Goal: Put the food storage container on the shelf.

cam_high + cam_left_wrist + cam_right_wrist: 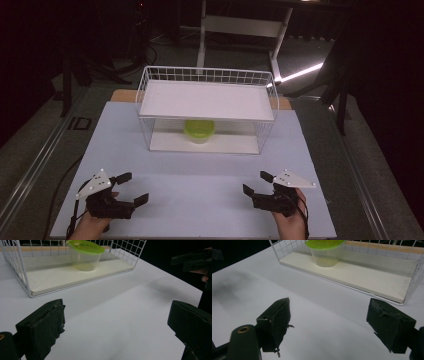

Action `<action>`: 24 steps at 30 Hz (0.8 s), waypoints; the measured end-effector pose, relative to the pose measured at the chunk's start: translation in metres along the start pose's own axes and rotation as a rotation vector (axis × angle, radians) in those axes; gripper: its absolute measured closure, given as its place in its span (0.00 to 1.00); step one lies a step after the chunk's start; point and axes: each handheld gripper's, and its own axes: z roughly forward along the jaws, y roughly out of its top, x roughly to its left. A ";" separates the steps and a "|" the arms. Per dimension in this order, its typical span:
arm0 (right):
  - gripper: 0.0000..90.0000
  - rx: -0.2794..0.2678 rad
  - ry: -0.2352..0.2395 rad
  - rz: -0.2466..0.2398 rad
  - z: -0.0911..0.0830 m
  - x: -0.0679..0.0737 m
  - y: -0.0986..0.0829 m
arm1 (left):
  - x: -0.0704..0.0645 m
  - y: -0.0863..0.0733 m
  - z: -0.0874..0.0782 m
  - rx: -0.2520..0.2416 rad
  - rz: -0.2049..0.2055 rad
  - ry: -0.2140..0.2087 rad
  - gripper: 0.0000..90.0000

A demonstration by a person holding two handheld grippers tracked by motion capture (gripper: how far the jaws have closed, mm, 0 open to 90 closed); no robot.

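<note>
High view looks down; both gripper views share the wire rack [22, 275]

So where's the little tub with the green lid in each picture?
High view: the tub sits centre, on the lower shelf of the white wire rack.
Left gripper view: top, left of centre.
Right gripper view: top centre.
Shared landmark: the rack's lower board.
</note>
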 end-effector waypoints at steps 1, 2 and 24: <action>0.21 0.005 -0.001 -0.001 -0.001 0.000 -0.001 | 0.000 -0.001 0.000 0.001 0.002 0.002 0.02; 0.21 0.012 -0.002 -0.005 -0.002 -0.001 -0.002 | 0.000 -0.002 -0.001 -0.002 0.001 0.002 0.02; 0.21 0.017 0.005 -0.041 0.004 -0.010 -0.025 | 0.006 -0.014 -0.002 -0.061 0.002 0.055 0.02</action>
